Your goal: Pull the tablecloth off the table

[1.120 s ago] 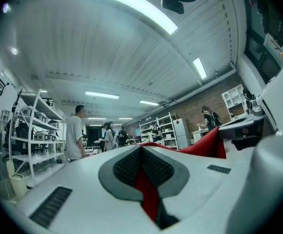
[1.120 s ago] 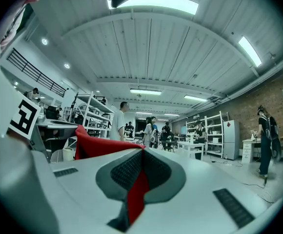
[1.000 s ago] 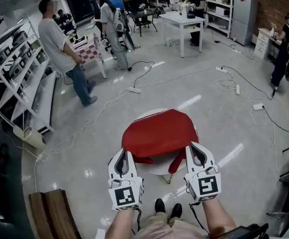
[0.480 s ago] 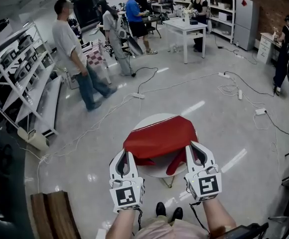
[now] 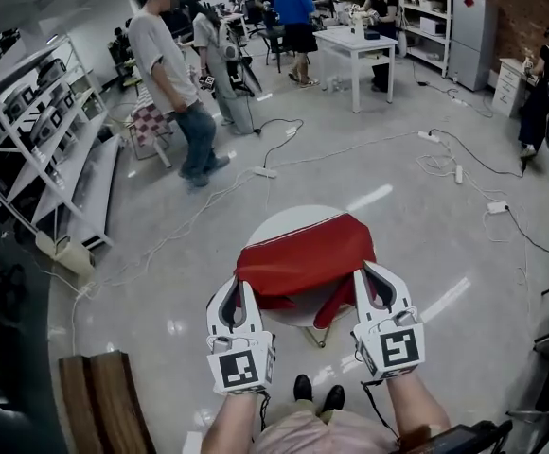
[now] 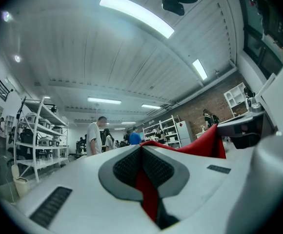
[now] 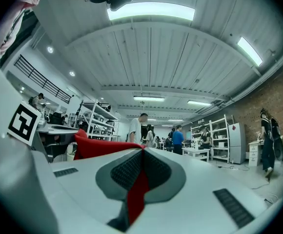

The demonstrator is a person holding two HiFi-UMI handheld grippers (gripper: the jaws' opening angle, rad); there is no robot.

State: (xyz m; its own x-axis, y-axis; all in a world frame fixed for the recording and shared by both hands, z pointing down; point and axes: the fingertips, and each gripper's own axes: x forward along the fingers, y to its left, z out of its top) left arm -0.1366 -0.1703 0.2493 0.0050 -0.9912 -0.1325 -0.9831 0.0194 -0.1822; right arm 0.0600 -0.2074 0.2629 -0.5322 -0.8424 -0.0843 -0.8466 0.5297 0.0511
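Observation:
A red tablecloth [image 5: 303,258] lies over the near part of a small round white table [image 5: 289,220], whose far rim is bare. My left gripper [image 5: 237,283] is shut on the cloth's near left edge, and red fabric [image 6: 146,191] shows pinched between its pads. My right gripper [image 5: 365,270] is shut on the near right edge, where a fold of cloth hangs down. Its own view shows red cloth [image 7: 136,194] clamped between the pads and stretching away to the left [image 7: 100,147].
People stand and walk at the back: a person in a grey shirt [image 5: 175,74], another in blue [image 5: 296,12], one at far right [image 5: 538,88]. Cables and power strips [image 5: 445,164] cross the floor. Shelving [image 5: 28,149] lines the left. A wooden bench [image 5: 104,400] sits near left.
The cloth has slid toward me, baring more of the table's far rim. Both grippers keep their grip. The people at the back have walked to the right.

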